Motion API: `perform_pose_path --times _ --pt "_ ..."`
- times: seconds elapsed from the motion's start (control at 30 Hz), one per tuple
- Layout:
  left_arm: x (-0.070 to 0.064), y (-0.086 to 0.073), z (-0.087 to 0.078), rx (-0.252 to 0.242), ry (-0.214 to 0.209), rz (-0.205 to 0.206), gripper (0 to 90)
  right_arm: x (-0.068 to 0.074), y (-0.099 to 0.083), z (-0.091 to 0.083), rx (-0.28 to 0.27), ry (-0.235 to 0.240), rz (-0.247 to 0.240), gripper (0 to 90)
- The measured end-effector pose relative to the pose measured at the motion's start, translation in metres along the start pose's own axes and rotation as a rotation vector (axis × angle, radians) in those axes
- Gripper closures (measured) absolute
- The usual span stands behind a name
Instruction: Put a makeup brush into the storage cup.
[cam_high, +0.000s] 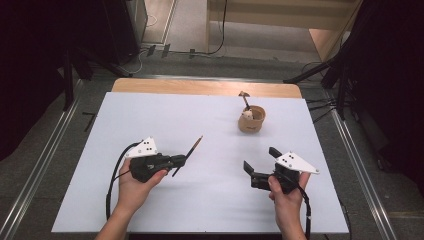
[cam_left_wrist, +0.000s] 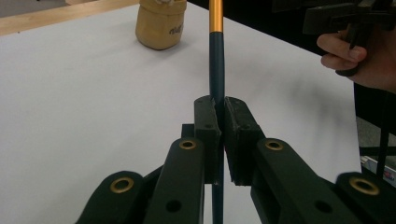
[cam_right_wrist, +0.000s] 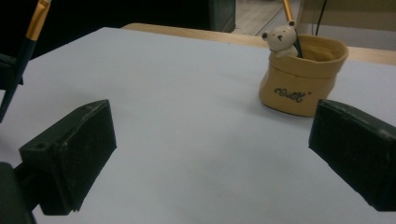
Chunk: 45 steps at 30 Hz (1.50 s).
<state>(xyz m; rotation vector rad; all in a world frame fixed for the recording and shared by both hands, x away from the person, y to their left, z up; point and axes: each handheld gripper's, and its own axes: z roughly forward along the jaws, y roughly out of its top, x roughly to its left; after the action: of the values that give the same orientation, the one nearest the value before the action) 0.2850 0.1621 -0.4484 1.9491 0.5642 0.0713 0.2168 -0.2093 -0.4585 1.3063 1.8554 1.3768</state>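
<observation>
I note the left gripper (cam_high: 181, 160) clamped on 1 dark brush (cam_high: 188, 154), held just above the white table (cam_high: 200, 200) at its near left. The right gripper (cam_high: 260, 160) stands wide, holding nothing. The tan pot (cam_high: 251, 120) sits well apart, far right.

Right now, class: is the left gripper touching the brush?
Touching. The left gripper view shows the left gripper with both jaws pressed against the brush handle, no gap either side.

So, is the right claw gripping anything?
No, the right claw stands wide open over the bare white table.
</observation>
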Motion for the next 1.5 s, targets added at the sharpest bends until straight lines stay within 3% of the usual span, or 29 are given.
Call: perform_pose_path --times 0.67,1.07,1.37,1.5 --pt "-0.009 0.001 0.01 -0.089 -0.045 -0.017 85.7 0.042 0.029 0.019 -0.054 0.091 0.018 4.3" --pt "-0.021 0.001 0.022 -0.123 -0.075 -0.007 85.7 0.052 0.029 0.016 -0.098 0.139 0.084 6.6" --pt "-0.028 0.0 0.029 -0.143 -0.093 -0.01 85.7 0.063 0.024 0.023 -0.089 0.176 0.125 14.2" --pt "-0.032 -0.001 0.032 -0.148 -0.098 -0.005 85.7 0.068 0.024 0.025 -0.09 0.163 0.152 19.0"
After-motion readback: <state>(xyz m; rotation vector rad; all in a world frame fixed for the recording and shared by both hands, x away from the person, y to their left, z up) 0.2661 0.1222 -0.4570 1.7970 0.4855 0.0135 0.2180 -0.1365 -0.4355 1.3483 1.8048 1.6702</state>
